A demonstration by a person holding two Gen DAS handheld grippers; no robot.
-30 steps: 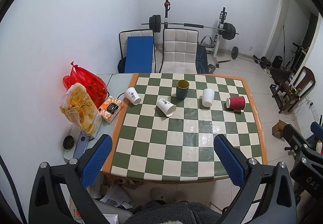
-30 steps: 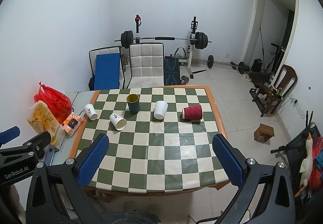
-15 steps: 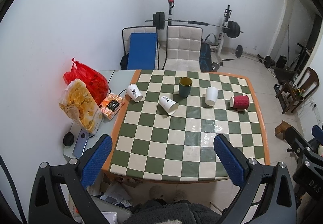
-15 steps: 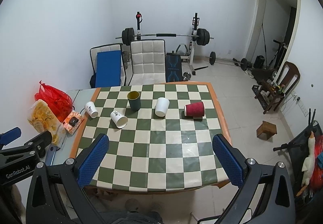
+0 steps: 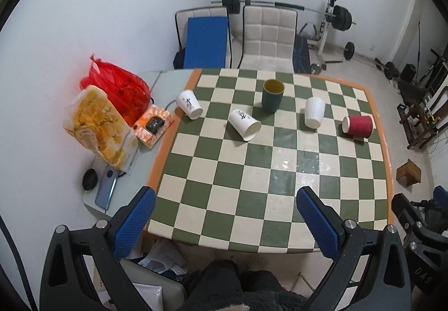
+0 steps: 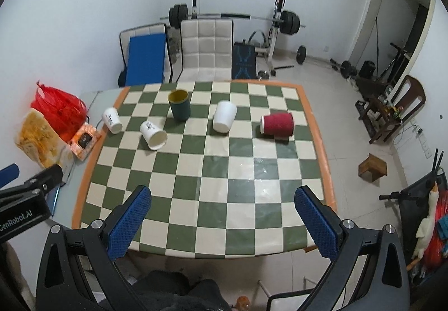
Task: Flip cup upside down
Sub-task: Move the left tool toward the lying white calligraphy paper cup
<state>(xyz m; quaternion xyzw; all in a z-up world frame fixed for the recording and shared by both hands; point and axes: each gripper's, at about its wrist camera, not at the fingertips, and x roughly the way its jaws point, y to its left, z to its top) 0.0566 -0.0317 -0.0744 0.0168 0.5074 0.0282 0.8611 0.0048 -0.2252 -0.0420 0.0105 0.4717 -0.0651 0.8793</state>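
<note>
Two hand-held grippers hang over the near edge of a green-and-cream checkered table [image 5: 280, 193], each with its blue-padded jaws spread wide and nothing between them: the left gripper [image 5: 225, 207] and the right gripper [image 6: 222, 206]. Five cups sit in a loose row well ahead of both, toward the far half of the table. A dark green cup [image 5: 272, 96] with a yellow inside stands upright, straight ahead of the left gripper and ahead-left of the right one [image 6: 179, 104]. Just left of it and nearer, a printed white paper cup [image 5: 245, 124] lies on its side with its mouth toward the grippers; a second printed white cup [image 5: 189, 103] lies tipped at the table's left border. Right of the green cup a plain white cup [image 5: 314, 112] leans mouth-forward, and farther right a red ribbed cup [image 5: 358, 127] lies on its side near the right border. On the grey side surface to the left are a red plastic bag [image 5: 117, 89], a yellow snack bag [image 5: 100, 126] and a phone [image 5: 105, 189].
</note>
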